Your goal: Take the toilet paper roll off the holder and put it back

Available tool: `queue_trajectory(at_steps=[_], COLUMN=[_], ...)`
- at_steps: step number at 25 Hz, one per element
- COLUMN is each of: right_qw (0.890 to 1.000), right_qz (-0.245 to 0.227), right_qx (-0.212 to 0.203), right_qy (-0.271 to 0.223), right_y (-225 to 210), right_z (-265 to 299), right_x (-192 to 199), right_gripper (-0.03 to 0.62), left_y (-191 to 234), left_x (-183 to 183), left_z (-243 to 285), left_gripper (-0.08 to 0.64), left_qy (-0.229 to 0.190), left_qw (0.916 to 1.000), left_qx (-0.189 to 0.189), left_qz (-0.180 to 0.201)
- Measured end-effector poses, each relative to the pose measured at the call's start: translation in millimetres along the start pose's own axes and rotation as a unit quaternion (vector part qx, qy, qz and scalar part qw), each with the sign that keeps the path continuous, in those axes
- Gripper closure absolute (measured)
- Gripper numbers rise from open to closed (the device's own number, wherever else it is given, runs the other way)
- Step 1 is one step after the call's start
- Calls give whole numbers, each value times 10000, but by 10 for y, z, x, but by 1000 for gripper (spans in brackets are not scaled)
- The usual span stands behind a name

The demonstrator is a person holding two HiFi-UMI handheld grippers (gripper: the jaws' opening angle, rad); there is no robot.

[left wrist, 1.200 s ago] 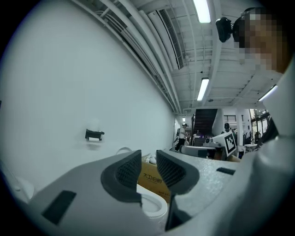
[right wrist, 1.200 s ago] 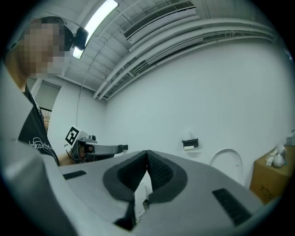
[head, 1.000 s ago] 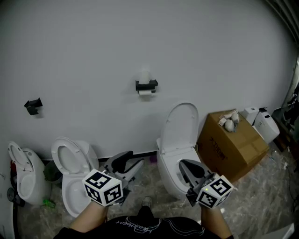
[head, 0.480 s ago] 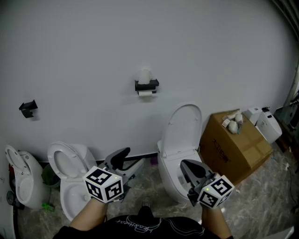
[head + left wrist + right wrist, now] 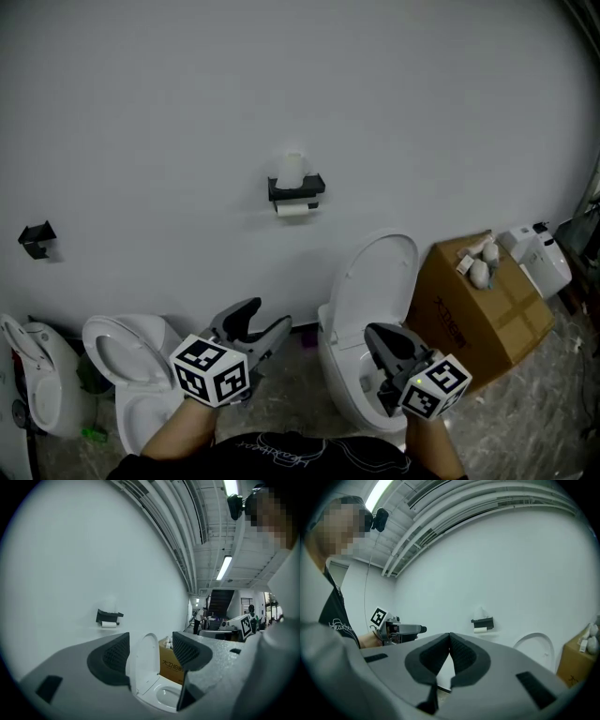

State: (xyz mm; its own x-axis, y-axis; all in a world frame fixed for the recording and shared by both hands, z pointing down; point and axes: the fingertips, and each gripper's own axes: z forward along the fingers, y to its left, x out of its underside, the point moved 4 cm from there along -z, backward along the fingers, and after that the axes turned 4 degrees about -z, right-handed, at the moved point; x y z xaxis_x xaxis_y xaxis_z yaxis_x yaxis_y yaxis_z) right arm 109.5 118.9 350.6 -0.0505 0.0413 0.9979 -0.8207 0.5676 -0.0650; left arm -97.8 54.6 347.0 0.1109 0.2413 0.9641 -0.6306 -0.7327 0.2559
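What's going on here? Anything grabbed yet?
A person faces the wall with a tool in each hand, both held low and well short of the holder. The toilet paper roll hangs on it, untouched. The left tool has just been opening its jaws, and they stand apart with nothing between them. The right tool is shut and empty. The roll has not been taken off yet.

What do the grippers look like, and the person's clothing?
The left gripper and right gripper are grey with black textured pads; each carries a white cube with black square markers. The person's top is black with pale print.
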Motion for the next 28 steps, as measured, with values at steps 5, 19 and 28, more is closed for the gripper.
queue_trajectory(at_steps=[5, 19, 28], right_qw=[9999, 9998, 9999], right_qz=[90, 185, 121], right_qx=[-21, -80, -120], right_qy=[55, -86, -12], right_y=[-418, -1154, -1307], right_z=[537, 1452, 1661], right_x=[-28, -77, -83], right_gripper=[588, 588, 588], left_y=[486, 1335, 1557], left_x=[-168, -437, -597], left_z=[480, 1356, 1700], left_gripper=[287, 287, 287], left_qy=[61, 238, 144], left_qw=[9999, 9996, 9985], left_qx=[-45, -169, -509], left_qz=[-84, -41, 106])
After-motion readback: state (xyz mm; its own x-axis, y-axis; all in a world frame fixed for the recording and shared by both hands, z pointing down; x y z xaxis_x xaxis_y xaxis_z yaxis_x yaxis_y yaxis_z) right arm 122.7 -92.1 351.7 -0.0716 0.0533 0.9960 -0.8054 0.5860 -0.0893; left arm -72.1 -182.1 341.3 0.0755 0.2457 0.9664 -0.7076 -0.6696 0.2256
